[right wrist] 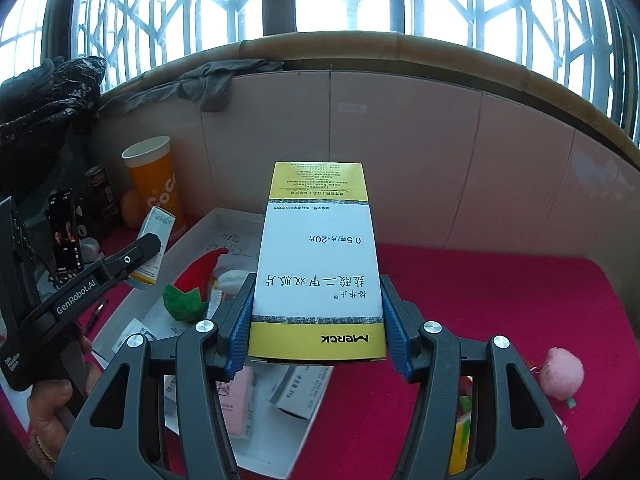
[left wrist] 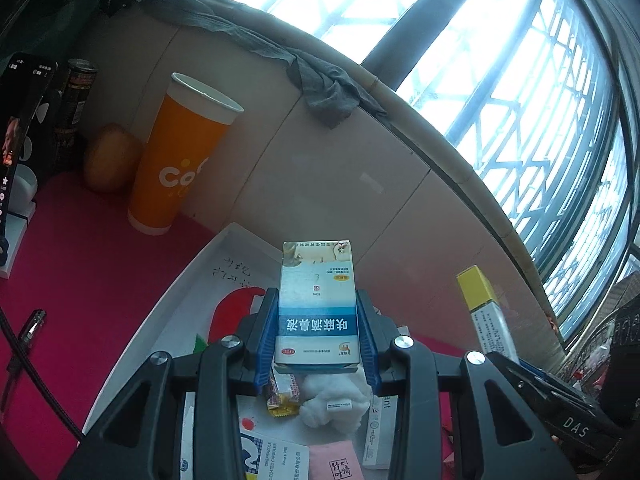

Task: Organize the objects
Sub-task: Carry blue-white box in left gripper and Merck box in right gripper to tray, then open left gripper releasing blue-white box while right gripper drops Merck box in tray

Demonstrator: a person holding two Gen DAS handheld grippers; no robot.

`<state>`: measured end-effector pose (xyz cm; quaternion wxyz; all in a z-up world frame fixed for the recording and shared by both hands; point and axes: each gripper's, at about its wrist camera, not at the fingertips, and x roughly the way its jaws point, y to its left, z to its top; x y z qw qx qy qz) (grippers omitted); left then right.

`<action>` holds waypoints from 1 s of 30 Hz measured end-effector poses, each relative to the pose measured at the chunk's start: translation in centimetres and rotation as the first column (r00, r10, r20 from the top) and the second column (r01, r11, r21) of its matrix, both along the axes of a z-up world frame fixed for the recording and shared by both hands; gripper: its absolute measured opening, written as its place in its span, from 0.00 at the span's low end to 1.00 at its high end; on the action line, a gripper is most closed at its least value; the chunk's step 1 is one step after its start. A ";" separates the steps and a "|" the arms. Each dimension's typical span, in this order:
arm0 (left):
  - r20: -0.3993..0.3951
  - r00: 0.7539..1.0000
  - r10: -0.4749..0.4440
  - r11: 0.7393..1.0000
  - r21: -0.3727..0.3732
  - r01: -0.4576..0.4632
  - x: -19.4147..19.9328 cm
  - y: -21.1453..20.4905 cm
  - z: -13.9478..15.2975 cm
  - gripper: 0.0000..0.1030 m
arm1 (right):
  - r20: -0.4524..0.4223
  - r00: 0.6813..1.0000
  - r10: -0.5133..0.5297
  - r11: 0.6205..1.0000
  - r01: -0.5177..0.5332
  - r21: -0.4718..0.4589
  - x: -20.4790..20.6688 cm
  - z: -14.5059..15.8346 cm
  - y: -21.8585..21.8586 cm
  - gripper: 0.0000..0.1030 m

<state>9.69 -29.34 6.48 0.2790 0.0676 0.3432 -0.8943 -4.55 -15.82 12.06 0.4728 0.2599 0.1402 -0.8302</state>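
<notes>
My left gripper [left wrist: 318,320] is shut on a blue and white medicine box [left wrist: 318,300] and holds it above a white tray [left wrist: 176,292]. My right gripper [right wrist: 316,304] is shut on a yellow and white Merck medicine box [right wrist: 316,264], held above the tray's right edge [right wrist: 308,420]. In the right wrist view the left gripper [right wrist: 132,260] with its blue box [right wrist: 154,240] is at the left. In the left wrist view the yellow box [left wrist: 486,308] shows at the right. The tray holds a red and green elf hat [right wrist: 192,284], a white plush [left wrist: 336,400], a candy [left wrist: 282,396], a pink packet [left wrist: 334,460] and leaflets.
An orange paper cup [left wrist: 176,160], a brown round object [left wrist: 110,160], dark cans [left wrist: 76,108] and a phone [left wrist: 20,132] stand at the back left on the red cloth [right wrist: 500,300]. A pink pompom [right wrist: 560,372] lies at the right. A beige wall [right wrist: 400,152] lies behind.
</notes>
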 end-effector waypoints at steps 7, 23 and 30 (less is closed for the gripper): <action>-0.085 0.995 -0.056 0.993 0.095 0.064 0.4 -1.6 -1.0 0.35 | 0.114 0.993 0.009 1.000 -0.010 0.005 0.1 -1.6 -2.6 0.55; -0.053 0.990 -0.128 0.986 0.097 0.133 -1.4 -0.9 -1.8 0.37 | 0.153 0.988 -0.012 0.998 0.003 0.060 0.0 -4.4 -5.6 0.55; -0.132 0.987 -0.088 0.994 0.049 0.095 -0.6 -0.2 -0.9 0.82 | 0.133 0.990 -0.036 0.998 0.029 0.055 0.2 -4.8 -4.3 0.79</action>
